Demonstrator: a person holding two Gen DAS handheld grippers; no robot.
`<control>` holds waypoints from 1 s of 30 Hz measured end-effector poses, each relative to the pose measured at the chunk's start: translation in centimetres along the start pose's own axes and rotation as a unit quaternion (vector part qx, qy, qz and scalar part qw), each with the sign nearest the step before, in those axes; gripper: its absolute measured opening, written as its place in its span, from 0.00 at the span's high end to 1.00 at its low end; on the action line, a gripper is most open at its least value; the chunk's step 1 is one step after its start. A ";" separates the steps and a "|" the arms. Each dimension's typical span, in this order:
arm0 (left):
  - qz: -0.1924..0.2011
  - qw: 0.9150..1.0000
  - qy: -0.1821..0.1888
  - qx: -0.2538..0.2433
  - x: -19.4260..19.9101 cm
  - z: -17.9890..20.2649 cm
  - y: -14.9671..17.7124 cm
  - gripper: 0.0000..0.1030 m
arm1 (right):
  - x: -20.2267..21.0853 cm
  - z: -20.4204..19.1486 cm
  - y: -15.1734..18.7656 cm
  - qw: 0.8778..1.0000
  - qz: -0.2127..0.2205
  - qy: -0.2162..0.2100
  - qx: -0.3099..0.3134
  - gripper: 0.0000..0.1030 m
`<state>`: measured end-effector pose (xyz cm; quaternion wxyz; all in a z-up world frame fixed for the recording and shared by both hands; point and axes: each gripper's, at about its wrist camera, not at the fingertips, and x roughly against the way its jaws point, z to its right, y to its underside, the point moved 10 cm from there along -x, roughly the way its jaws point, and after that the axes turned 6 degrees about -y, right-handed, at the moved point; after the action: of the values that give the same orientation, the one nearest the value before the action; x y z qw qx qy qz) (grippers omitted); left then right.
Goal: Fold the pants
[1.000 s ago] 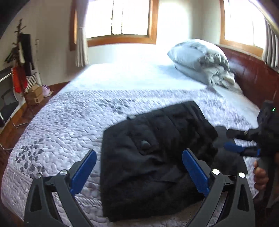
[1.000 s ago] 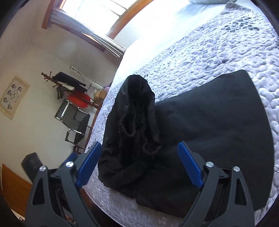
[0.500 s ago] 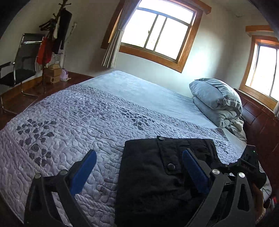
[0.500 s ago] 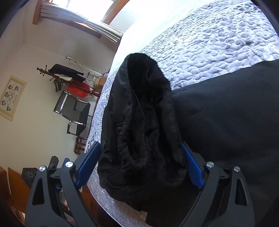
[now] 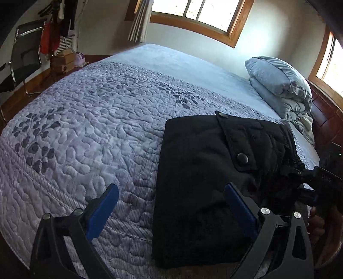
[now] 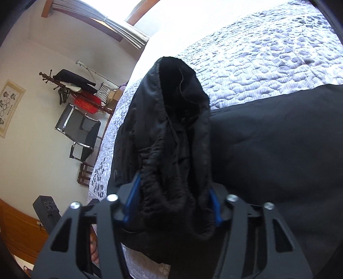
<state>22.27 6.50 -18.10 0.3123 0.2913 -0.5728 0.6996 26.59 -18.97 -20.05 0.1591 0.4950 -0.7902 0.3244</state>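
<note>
The black pants [image 5: 205, 171] lie on the bed [image 5: 90, 137], near the edge that is closest to the person. They are already folded into a thick, flat pile. On top there is a pocket flap [image 5: 238, 146] with a round snap button [image 5: 242, 158]. The waist end [image 6: 175, 137] bunches up in a soft lump.

The pants look soft and floppy, and a bit thick, like warm winter pants. I think they will sag and droop if only one corner is lifted. They do not look slippery, and they will not break. A good place to hold them is a thick edge, like the waist band or the folded side, so that all the layers come along.

The right gripper [image 6: 172, 206] is pinching the bunched waist end; its blue fingers [image 6: 133, 199] are squeezed in on the cloth from both sides. The left gripper [image 5: 171, 210] hangs over the near edge of the bed. Its fingers [image 5: 103, 210] are spread wide and hold nothing. One finger is over the quilt and the other is over the pants.

Further off there are folded blue blankets [image 5: 280, 85] at the head of the bed, a window [image 5: 193, 15], a chair [image 5: 23, 58] and a coat rack [image 6: 70, 85].
</note>
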 end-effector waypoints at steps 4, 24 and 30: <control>-0.008 1.000 -0.011 -0.003 -0.3 -0.3 0.6 0.04 | 0.5 -0.3 0.2 1.000 0.006 -0.015 0.003 0.75; -0.007 1.000 0.012 -0.005 0.8 2.1 -0.1 0.03 | 9.0 -10.0 -0.8 0.989 0.069 -0.061 0.119 0.78; -0.007 1.000 0.018 -0.013 1.2 3.7 -0.3 0.03 | 12.6 -10.0 -1.6 0.987 0.098 -0.057 0.116 0.78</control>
<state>21.97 3.02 -16.36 0.3313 0.2785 -0.5739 0.6952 21.54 -21.32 -4.85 0.0230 0.4480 -0.7996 0.3992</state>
